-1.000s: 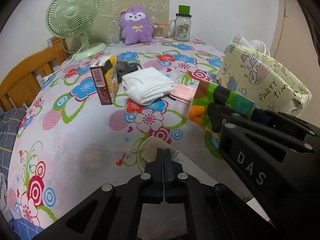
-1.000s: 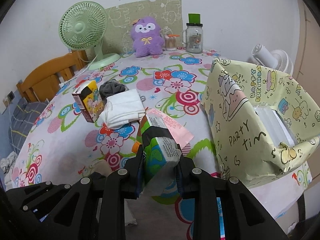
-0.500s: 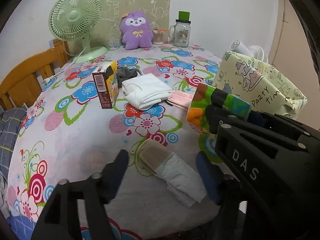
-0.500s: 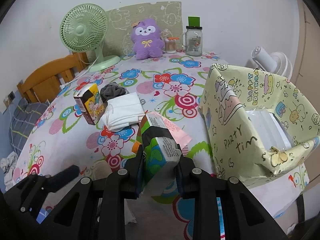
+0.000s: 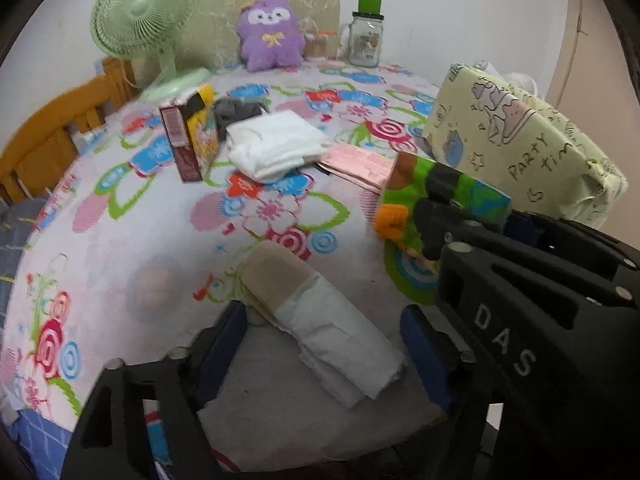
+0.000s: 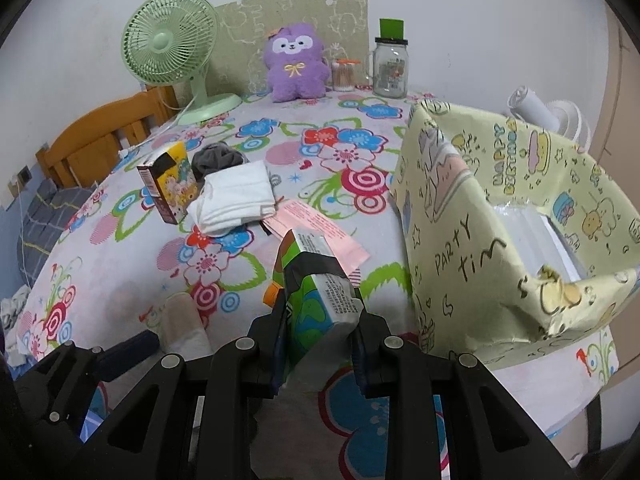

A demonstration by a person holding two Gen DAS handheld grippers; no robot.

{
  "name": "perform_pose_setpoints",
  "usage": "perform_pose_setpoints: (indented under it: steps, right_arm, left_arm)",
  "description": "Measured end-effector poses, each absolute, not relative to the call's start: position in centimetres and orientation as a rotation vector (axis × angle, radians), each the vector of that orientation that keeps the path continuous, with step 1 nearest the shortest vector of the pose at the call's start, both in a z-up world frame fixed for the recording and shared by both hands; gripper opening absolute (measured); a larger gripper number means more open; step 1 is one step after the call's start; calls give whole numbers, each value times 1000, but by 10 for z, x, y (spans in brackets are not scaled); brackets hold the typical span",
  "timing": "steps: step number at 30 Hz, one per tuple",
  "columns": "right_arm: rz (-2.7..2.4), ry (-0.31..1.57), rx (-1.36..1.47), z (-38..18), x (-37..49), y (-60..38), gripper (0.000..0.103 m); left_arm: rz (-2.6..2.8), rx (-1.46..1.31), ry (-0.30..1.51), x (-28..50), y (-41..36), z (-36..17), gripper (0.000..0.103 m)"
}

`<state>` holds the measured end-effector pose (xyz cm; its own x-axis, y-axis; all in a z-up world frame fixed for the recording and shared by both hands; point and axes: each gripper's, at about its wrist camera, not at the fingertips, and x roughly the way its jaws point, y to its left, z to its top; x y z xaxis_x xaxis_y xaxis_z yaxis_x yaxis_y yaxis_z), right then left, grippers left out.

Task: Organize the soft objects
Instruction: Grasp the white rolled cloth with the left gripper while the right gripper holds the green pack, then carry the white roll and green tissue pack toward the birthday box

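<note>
The left tongs (image 5: 324, 344) are spread, and their jaws are closing at this moment. Between the blue pads (image 5: 224, 344) a rolled white and beige cloth (image 5: 320, 320) is lying on the desk (image 5: 120, 240), but it is not pressed by them. The right tongs (image 6: 320, 320) are pinched on a green printed pack (image 6: 316, 292), which is held tilted above the desk near its front edge.

The desk is covered with a white cloth printed with blue, red and pink flowers. Behind the pack a pink paper (image 6: 316, 228) is seen flat on the surface. Farther back a folded white towel (image 6: 236, 200) is placed, with a dark grey cloth (image 6: 216, 160) just behind it and a small upright carton (image 6: 168, 180) beside it. At the right side an open box wrapped in yellow party paper (image 6: 460, 240) is standing.

At the far edge, against a white wall, a green fan (image 6: 172, 56), a purple plush toy (image 6: 296, 64) and a glass jar with a green lid (image 6: 390, 68) are lined up. A wooden chair (image 6: 92, 140) is seen to the left of the desk.
</note>
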<state>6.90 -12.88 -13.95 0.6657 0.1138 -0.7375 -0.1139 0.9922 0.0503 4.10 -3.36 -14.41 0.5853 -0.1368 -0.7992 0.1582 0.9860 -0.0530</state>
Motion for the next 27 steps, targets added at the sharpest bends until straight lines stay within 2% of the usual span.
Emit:
perform_pose_setpoints:
  steps: [1,2,3,4,6,9,12,27]
  right_arm:
    - [129,832,2,-139,69,-129,29]
    - [131,832,3,-139,69,-129,29]
    - [132,830,3,-139,69,-128,29]
    - [136,831,2,-139,69,-127,29]
    - [139,832,3,-140,70,-125,29]
    - [142,833,7,-139,70,-123,29]
    - [144,833,12,-138,70,-123,29]
    - [150,767,25,-102,72,-117,29]
  left_arm:
    - [-170,24,942,42,-34,-147,69]
    - [-155,37,933,42,-35,-147,60]
    - [-141,47,932,42,-36,-147,42]
    - [-141,50,927,42,-36,-147,36]
    - [-140,46,917,41,-35,-146,26]
    - [-147,39,919,42,-33,-145,19]
    - [-146,42,915,42,-32,-143,16]
    - [-142,50,853,45,-26,-112,16]
